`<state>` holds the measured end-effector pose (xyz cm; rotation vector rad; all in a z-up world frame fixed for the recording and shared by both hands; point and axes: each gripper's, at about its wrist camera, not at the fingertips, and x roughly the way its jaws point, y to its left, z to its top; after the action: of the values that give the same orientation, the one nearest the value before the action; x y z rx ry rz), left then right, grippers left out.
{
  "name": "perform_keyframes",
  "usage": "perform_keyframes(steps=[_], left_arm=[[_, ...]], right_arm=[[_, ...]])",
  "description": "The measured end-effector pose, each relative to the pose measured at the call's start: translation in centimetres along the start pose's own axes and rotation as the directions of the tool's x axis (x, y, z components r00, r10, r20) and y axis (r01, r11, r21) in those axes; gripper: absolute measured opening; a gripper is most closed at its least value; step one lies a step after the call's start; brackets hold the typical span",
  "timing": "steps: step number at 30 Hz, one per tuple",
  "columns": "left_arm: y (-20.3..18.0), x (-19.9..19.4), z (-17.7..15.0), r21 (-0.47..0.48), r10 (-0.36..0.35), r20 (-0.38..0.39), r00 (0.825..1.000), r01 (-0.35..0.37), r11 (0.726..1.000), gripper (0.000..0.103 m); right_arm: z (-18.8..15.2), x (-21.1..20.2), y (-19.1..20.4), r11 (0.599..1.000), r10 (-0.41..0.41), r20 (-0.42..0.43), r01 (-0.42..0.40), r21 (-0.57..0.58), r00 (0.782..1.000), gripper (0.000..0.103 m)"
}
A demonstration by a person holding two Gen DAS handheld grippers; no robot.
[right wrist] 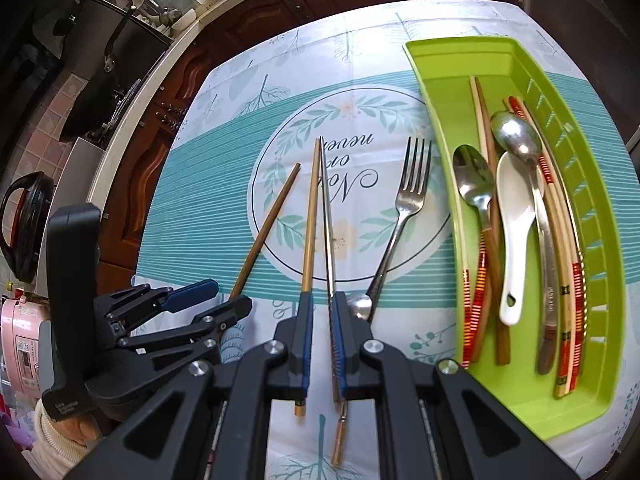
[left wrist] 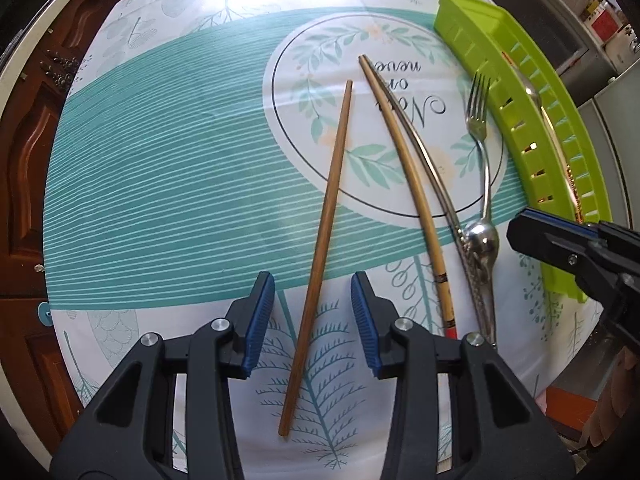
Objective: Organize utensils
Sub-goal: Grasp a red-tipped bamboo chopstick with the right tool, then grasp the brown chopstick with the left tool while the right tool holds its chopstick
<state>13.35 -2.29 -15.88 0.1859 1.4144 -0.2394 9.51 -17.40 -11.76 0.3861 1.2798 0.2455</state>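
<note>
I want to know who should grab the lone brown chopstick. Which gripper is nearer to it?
Left. The left gripper hangs over the brown chopstick, open jaws on either side of it. The right gripper is off to the side, jaws nearly closed around the metal chopstick.

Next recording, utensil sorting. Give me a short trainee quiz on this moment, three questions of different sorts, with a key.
1. True or false: the fork lies inside the green tray.
2. What lies on the cloth between the open fingers of the left claw?
A. the brown chopstick
B. the fork
C. a metal spoon
3. Fill in: counting the white spoon, the tray holds ___ spoons.

Key: 1 false (it lies on the tablecloth beside the tray); 2 A; 3 three.
</note>
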Motion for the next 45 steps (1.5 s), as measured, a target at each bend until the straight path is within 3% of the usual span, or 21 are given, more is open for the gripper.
perform_keyframes(steps=[9, 10, 11, 12, 13, 17, 20, 25, 29, 33, 40, 45], left_arm=[[-1.2, 0.7, 1.2, 0.085, 0.020, -0.036, 0.999, -0.016, 0.996, 0.034], [-1.4, 0.8, 1.5, 0.092, 0.019, -0.035, 0.999, -0.016, 0.996, 0.027], [-1.6, 0.7, 1.7, 0.099, 0.019, -0.032, 0.999, -0.016, 0.995, 0.012], [-1.8, 0.7, 1.8, 0.101, 0.022, -0.034, 0.999, -0.018, 0.995, 0.005], [-2.0, 0.8, 1.9, 0.096, 0.022, -0.033, 0.999, -0.018, 0.995, 0.005], [-1.0, 0.6, 2.0, 0.022, -0.034, -0.030, 0.999, 0.035, 0.999, 0.004], [0.3, 0.8, 2.0, -0.080, -0.123, -0.037, 0.992, 0.120, 0.990, 0.004], [1.7, 1.0, 1.5, -0.172, -0.174, -0.021, 0.985, 0.168, 0.971, 0.004], [2.3, 0.8, 1.2, -0.203, -0.192, -0.002, 0.981, 0.187, 0.961, 0.004], [3.4, 0.6, 1.0, -0.217, -0.197, 0.019, 0.980, 0.197, 0.956, 0.004], [6.1, -0.9, -1.1, -0.251, -0.213, 0.045, 0.976, 0.218, 0.943, 0.004], [6.8, -1.3, -1.7, -0.259, -0.216, 0.056, 0.975, 0.223, 0.940, 0.004]], right_arm=[[0.6, 1.2, 0.4, 1.000, 0.016, -0.025, -0.016, 0.004, 1.000, 0.009], [0.6, 1.3, 0.5, 1.000, 0.017, -0.028, -0.017, 0.002, 0.999, 0.009], [0.6, 1.4, 0.6, 1.000, 0.019, -0.031, -0.019, 0.001, 0.999, 0.009], [0.7, 1.5, 0.7, 1.000, 0.021, -0.035, -0.021, 0.001, 0.999, 0.009], [0.8, 1.7, 0.9, 1.000, 0.022, -0.039, -0.022, 0.001, 0.999, 0.009], [1.1, 2.2, 1.1, 1.000, 0.028, -0.058, -0.027, 0.011, 0.998, 0.009], [1.4, 2.9, 0.8, 0.998, 0.038, -0.083, -0.035, 0.047, 0.996, 0.009], [2.2, 3.9, 0.7, 0.995, 0.034, -0.122, -0.023, 0.092, 0.992, 0.009], [2.5, 4.5, 1.2, 0.995, -0.018, -0.143, 0.031, 0.091, 0.990, 0.010], [2.5, 5.4, 2.0, 0.994, -0.080, -0.155, 0.091, 0.063, 0.985, 0.019], [2.1, 6.4, 3.8, 0.977, -0.213, -0.131, 0.209, -0.042, 0.968, 0.020], [1.2, 7.1, 6.1, 0.923, -0.359, -0.076, 0.343, -0.174, 0.930, 0.020]])
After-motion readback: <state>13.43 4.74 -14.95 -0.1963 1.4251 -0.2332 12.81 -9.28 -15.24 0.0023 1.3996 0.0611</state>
